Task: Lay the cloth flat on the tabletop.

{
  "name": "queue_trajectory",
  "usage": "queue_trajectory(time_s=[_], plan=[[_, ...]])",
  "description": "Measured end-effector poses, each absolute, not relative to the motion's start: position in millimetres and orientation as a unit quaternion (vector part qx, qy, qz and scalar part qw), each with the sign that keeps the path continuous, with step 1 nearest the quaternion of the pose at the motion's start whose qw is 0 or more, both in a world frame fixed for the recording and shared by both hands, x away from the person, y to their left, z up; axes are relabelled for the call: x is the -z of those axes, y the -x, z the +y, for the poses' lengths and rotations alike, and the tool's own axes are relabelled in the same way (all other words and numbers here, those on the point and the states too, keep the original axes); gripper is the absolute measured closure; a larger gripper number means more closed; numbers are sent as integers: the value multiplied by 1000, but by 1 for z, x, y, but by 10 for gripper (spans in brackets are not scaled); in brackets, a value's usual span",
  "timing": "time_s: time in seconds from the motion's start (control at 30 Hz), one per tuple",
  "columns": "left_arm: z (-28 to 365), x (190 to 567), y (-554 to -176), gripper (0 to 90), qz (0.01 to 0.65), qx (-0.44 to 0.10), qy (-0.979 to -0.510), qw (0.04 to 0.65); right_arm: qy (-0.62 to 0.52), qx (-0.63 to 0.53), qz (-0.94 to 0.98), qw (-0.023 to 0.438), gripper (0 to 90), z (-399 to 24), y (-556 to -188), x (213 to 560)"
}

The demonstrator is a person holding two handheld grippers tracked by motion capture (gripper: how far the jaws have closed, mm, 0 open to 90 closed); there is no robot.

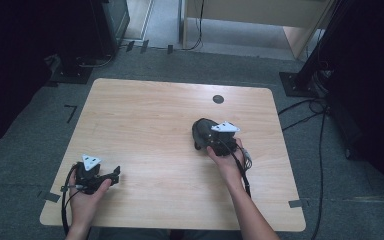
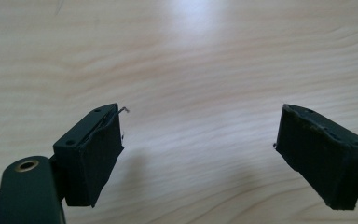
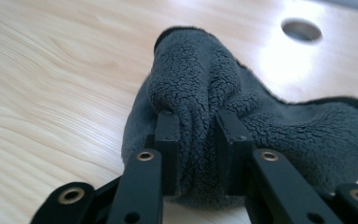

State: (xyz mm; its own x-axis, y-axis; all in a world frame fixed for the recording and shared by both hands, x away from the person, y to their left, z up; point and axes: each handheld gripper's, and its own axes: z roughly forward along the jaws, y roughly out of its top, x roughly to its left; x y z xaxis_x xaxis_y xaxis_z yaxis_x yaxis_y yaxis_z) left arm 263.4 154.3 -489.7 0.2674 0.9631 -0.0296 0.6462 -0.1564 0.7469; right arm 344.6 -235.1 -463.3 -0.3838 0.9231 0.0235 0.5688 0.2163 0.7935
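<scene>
A dark grey fleece cloth lies bunched on the wooden table, right of centre. My right gripper is at its near side. In the right gripper view the cloth rises in a fold between the two black jaws, and the pads press on that fold, so the right gripper is shut on it. My left gripper rests in a hand near the table's front left corner. Seen in its own view, the left gripper stands open over bare wood, nothing between its pads.
A round cable hole sits in the table near its far edge, also seen as a hole beyond the cloth. Grey carpet surrounds the table, with black stands and cables at the right.
</scene>
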Motion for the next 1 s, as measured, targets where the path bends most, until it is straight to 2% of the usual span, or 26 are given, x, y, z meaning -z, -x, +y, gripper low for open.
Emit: queue_trajectory(time_s=[0.2, 0.4, 0.5, 0.7, 0.8, 0.83, 0.9, 0.93, 0.97, 1.0], plan=[[122, 459, -279, 140, 516, -231, -732, 381, -408, -461, 748, 247, 749, -214, -323, 432], [94, 433, -292, 143, 472, -223, -739, 425, -343, -551, 736, 190, 739, -209, -299, 408], [84, 435, -294, 174, 450, -212, -749, 437, -341, -563, 739, 144, 717, -218, -295, 415], [65, 470, -303, 274, 440, -178, -781, 406, -342, -545, 753, 134, 732, -233, -281, 449], [60, 479, -304, 325, 428, -151, -786, 419, -346, -555, 747, 123, 731, -237, -275, 454], [58, 480, -304, 357, 423, -148, -787, 423, -346, -557, 745, 119, 730, -238, -274, 454], [55, 479, -301, 509, 410, -162, -790, 426, -338, -552, 753, 119, 726, -237, -273, 454], [56, 479, -301, 734, 411, -166, -788, 427, -332, -546, 758, 126, 721, -237, -272, 454], [58, 478, -301, 734, 407, -158, -788, 434, -332, -546, 758, 126, 714, -237, -272, 454], [62, 478, -302, 818, 406, -150, -788, 439, -333, -546, 758, 124, 705, -238, -271, 454]])
